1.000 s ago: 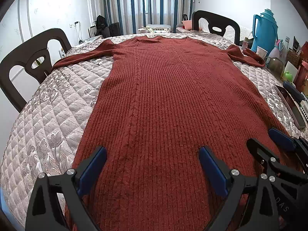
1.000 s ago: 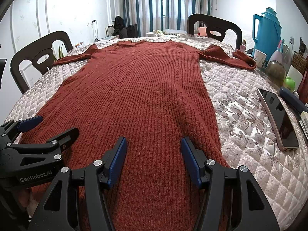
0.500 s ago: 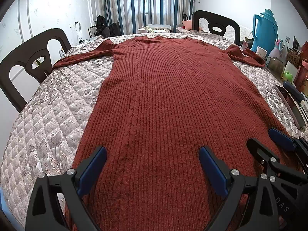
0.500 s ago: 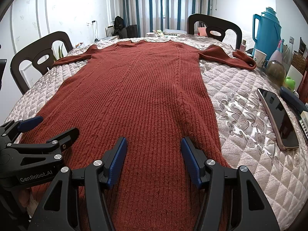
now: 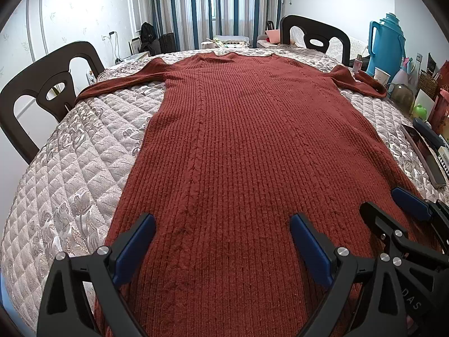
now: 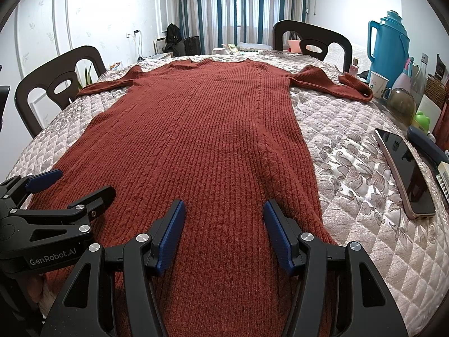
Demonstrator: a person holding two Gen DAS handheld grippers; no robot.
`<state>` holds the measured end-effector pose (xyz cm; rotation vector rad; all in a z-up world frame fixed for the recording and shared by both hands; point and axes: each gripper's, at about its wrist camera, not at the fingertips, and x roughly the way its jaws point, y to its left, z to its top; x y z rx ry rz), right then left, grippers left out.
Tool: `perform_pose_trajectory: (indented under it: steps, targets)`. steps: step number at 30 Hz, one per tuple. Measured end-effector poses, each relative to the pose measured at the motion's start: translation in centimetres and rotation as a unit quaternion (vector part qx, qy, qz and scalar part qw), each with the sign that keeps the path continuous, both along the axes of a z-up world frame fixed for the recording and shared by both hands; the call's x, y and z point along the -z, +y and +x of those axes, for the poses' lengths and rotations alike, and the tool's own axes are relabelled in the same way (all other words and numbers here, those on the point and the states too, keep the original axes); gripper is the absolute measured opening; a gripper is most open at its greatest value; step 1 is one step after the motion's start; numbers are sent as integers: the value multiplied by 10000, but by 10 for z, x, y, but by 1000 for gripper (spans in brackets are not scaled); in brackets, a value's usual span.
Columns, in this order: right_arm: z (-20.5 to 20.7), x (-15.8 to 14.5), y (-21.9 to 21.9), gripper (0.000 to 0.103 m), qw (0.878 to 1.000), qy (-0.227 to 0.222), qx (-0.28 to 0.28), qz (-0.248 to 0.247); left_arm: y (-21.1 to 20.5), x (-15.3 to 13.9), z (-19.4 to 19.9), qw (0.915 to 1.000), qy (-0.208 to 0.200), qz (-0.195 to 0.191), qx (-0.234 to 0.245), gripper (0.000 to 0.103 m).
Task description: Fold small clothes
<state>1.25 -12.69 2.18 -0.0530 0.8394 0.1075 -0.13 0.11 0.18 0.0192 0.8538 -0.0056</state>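
A long rust-red ribbed knit sweater [image 5: 247, 146] [image 6: 202, 146] lies flat on the quilted table cover [image 5: 70, 174], collar at the far end, both sleeves spread out sideways. My left gripper [image 5: 223, 221] hovers open over the hem's left part, with nothing between its blue pads. My right gripper [image 6: 224, 210] hovers open over the hem's right part, also with nothing held. Each gripper shows in the other's view: the right gripper [image 5: 393, 205] at the lower right, the left gripper [image 6: 84, 182] at the lower left.
A phone [image 6: 404, 171] lies on the cover right of the sweater. Along the right edge stand a blue thermos jug [image 6: 390, 45], a paper cup [image 6: 378, 84], a dark glass pot [image 6: 401, 104] and small bottles. Dark chairs [image 5: 47, 95] [image 6: 311, 42] ring the table.
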Motion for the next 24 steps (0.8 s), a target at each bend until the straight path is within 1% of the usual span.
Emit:
perform_pose_trajectory:
  steps: [15,19,24]
  targets:
    - [0,0,0,59,10000,4,-1,-9,1,-2,-2,10000,16,-18,-30,98]
    - [0,0,0,59,10000,-2,1,-5,9,0,-2,10000,26,-17,-52,98]
    - [0,0,0,59,10000,0,1,-6,6,1,-1,10000,24,-13,-49,99]
